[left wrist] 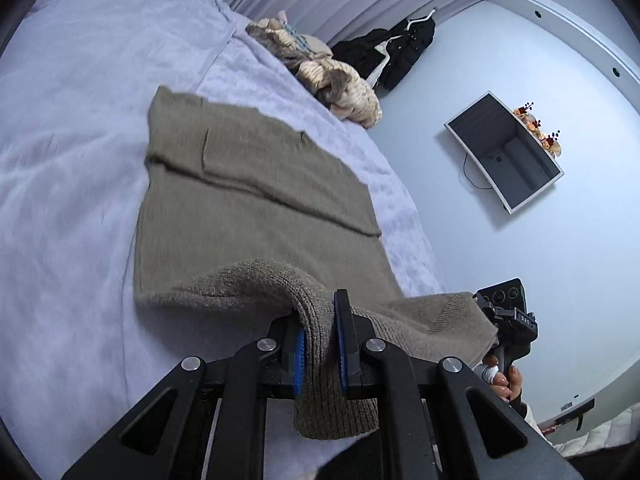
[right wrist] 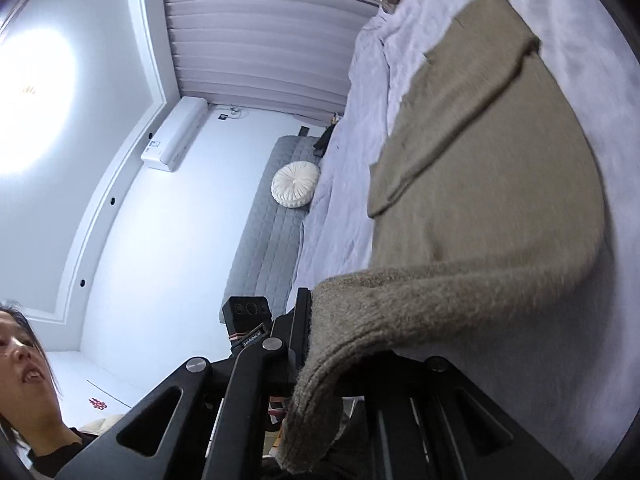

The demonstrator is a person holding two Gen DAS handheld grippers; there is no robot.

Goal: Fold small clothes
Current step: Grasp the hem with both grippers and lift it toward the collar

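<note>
- Nearest the left wrist camera, the left claw pinches a fold of the olive knit sweater; the ribbed hem hangs down between its blue pads and drapes over the black frame.
- Nearest the right wrist camera, the right claw is pressed together on another part of the same hem — the thick knit edge bunches over it and hides the right-hand finger, while the left-hand finger shows beside the cloth.
- The sweater lies spread on the bed, over a pale lilac blanket; its near edge is lifted off the blanket by both claws, the rest lies flat, with one sleeve folded across the body.
- In the left view the right claw's housing shows at the sweater's far corner, gripped by a hand; its small label is too blurred to read for certain.
- In the right view the other device's black housing carries a strip of white writing that seems to read "GenRobot.AI".
- A heap of beige and grey clothes sits farther up the bed — well apart from the sweater.
- A wall-mounted screen hangs on the white wall, with orange flowers beside it.
- A round white cushion rests on a grey quilted headboard.
</note>
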